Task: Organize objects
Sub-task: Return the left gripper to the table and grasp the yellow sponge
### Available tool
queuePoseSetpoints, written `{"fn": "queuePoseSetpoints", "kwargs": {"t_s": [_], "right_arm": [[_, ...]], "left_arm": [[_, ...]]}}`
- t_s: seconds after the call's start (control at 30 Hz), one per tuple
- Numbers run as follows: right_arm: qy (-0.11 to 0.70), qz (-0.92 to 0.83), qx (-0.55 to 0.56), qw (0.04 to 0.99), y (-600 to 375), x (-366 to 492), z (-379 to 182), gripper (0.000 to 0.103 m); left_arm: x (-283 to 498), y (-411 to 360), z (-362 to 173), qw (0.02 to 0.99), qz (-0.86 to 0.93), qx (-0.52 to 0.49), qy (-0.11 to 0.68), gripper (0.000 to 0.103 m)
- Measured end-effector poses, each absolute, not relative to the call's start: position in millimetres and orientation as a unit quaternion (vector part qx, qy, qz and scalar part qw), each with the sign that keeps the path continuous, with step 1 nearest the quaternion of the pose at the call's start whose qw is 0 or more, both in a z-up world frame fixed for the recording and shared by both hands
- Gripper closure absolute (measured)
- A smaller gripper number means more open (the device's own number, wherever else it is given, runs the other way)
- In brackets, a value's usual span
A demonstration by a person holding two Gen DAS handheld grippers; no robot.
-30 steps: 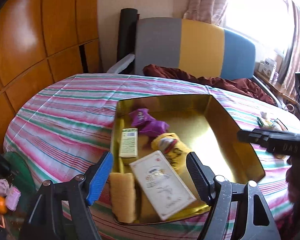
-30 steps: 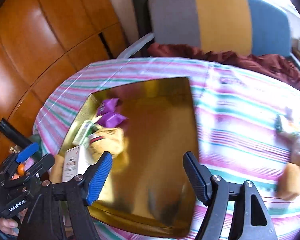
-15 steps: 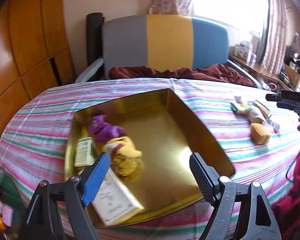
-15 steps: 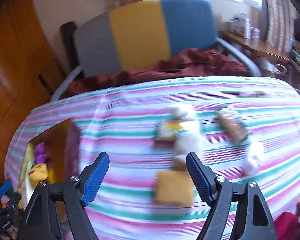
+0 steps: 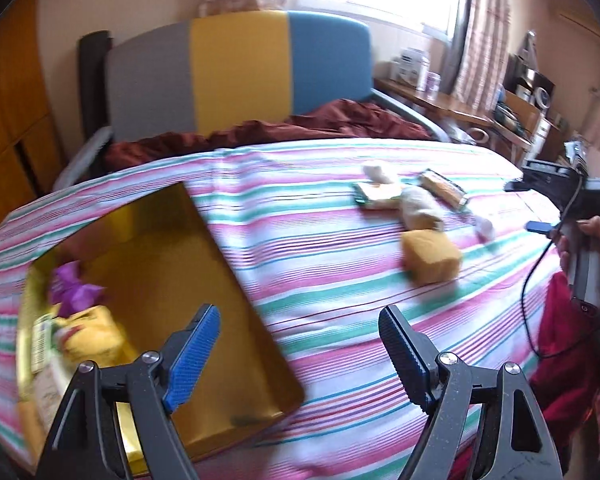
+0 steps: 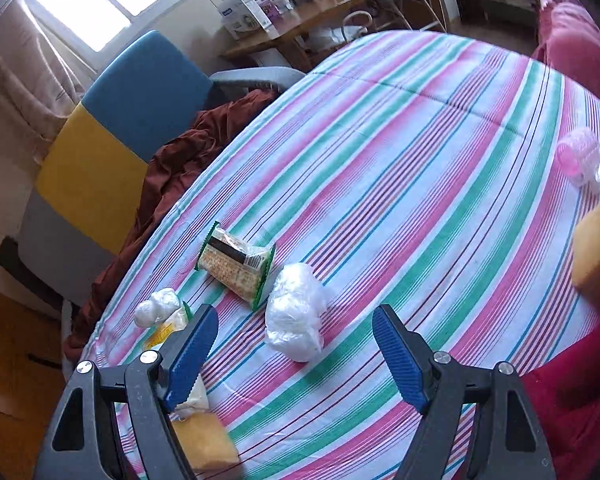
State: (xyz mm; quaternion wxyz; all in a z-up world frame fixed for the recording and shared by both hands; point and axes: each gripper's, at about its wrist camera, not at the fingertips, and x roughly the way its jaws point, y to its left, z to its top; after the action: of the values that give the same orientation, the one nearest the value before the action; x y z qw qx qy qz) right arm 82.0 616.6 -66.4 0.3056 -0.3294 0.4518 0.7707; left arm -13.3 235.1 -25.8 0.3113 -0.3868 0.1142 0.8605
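Note:
A gold tray (image 5: 236, 272) lies on the striped tablecloth at the left, holding a purple wrapper (image 5: 74, 290), a yellow packet (image 5: 90, 340) and a small box. My left gripper (image 5: 300, 356) is open and empty above the tray's right edge. Loose items lie to the right: a yellow sponge (image 5: 430, 256), white wads and snack packets. My right gripper (image 6: 294, 354) is open and empty just above a white plastic wad (image 6: 296, 312). A cracker packet (image 6: 236, 264), a smaller white wad (image 6: 158, 306) and a sponge (image 6: 206, 442) lie near it.
A grey, yellow and blue chair (image 5: 240, 72) with a dark red cloth (image 5: 284, 128) stands behind the table. A second sponge (image 6: 598, 256) and a pink object (image 6: 580, 154) lie at the table's right. The hand holding the right gripper (image 5: 584, 236) is at the far right.
Both grippers have swung to the right, away from the tray. The right gripper now hovers over the loose items and points at the white plastic wad.

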Motion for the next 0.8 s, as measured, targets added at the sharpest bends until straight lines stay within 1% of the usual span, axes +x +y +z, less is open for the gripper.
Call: {"fn": "queuePoseSetpoints", "kwargs": {"t_s": [0.33,0.5,0.67,0.8], "right_arm": [[0.450,0.778,-0.341,0.275,612.0,73.8,-71.5,0.022],[0.457,0.779,-0.336,0.268,614.0,74.2,-72.5,0.022],[0.457,0.780,-0.341,0.258,613.4,70.4,-74.3,0.022],[0.458,0.780,-0.344,0.252,613.4,69.3,-75.4,0.022]], "left_arm": [[-13.8,329.1,-52.1,0.365,0.820,-0.421,0.133,0.020],[-24.3,368.1,-62.7,0.367,0.811,-0.437,0.131,0.015],[-37.1,402.3,-69.1,0.357,0.813,-0.446,0.116,0.005],[-46.0,424.9,-89.0,0.349,0.810,-0.453,0.128,0.006]]}}
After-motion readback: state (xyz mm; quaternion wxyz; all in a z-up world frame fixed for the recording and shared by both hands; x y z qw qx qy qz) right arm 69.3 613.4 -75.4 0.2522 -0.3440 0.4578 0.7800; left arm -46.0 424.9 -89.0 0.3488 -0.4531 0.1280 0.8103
